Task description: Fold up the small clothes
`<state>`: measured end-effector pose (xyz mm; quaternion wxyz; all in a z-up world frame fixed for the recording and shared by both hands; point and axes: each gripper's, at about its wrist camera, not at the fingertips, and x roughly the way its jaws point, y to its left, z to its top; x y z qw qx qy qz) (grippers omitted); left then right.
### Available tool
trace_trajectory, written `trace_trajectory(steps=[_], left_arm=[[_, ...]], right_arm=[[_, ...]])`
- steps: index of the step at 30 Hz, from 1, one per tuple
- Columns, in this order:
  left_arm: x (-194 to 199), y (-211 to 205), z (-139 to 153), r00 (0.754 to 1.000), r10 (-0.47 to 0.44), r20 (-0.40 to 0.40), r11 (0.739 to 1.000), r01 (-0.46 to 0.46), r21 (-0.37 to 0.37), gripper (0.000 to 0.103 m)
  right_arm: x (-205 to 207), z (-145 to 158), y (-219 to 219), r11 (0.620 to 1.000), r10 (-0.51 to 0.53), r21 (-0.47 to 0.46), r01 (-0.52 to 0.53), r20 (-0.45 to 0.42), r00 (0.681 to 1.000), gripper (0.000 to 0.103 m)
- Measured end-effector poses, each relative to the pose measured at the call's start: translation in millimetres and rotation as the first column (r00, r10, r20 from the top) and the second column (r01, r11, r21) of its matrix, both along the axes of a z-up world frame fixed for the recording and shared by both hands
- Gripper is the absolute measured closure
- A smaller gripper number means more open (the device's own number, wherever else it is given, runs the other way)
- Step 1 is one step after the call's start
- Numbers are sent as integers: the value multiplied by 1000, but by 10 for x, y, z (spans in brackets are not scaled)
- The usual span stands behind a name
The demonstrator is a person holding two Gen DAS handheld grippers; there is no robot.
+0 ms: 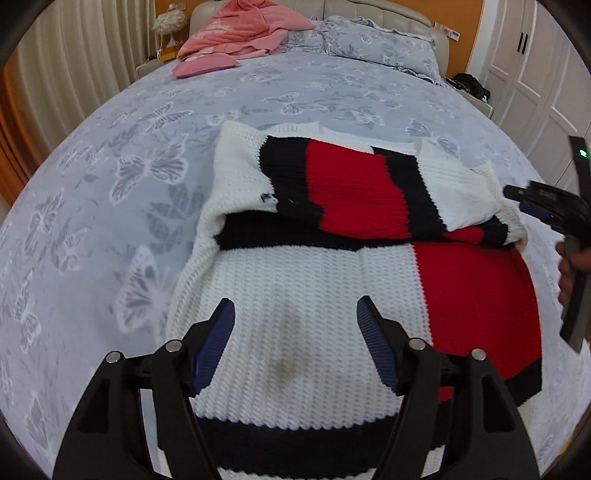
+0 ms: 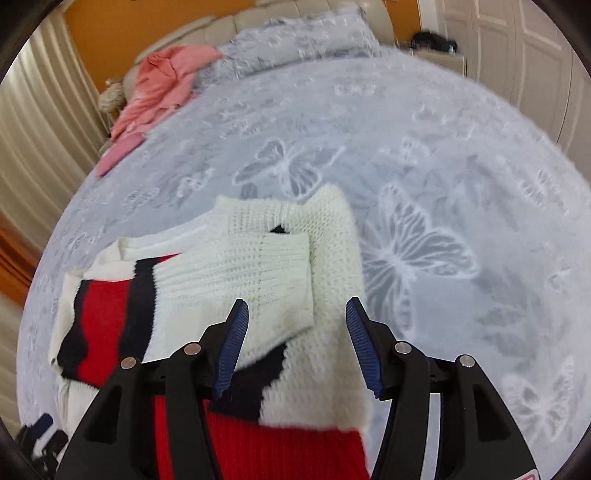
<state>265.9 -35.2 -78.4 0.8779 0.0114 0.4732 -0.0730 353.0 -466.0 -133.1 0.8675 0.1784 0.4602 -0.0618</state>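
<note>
Sweater: a white, red and black knit sweater lies on the butterfly-print bedspread, filling the centre and lower half of the left wrist view; it looks part-folded.
Sleeves: both seem laid across the chest, stacked at mid-frame, likely to narrow the garment before a lengthwise fold. The white cuff sits at centre in the right wrist view.
Left gripper: bottom centre of its view, claw spread wide above the white body panel, holding nothing. It appears poised over the hem end, where a pinch could begin the next fold.
Right gripper: bottom centre of its view, claw also spread and empty, above the sweater's white edge near the cuff. Whether it touches the knit I cannot tell; the frame is blurred.
Stain: a faint brownish mark sits between the left fingers.
Pink clothes: piled at the headboard, upper left, well apart.
Risk: the loose sleeves may slide when the hem is lifted.
</note>
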Motion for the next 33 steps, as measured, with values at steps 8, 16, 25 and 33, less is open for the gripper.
trace_trajectory(steps=[8,16,25,33], left_arm=[[97,-12,-111,1000,-5,7,1000,5,22,28],[124,58,-213,1000,-11,1,999,10,47,28],[-70,523,-220,997,56,-62,998,-55,8,18],[-948,1131,-137,974,122,-191,977,-152,-149,13]], right_arm=[[45,-175,112,1000,13,-1,-13,-34,999,89],[-69,-65,-22,1000,-19,-26,19,4,1000,90],[-1548,295,-104,999,-34,9,34,84,996,58],[-3318,22,288,998,41,43,-36,-104,994,46]])
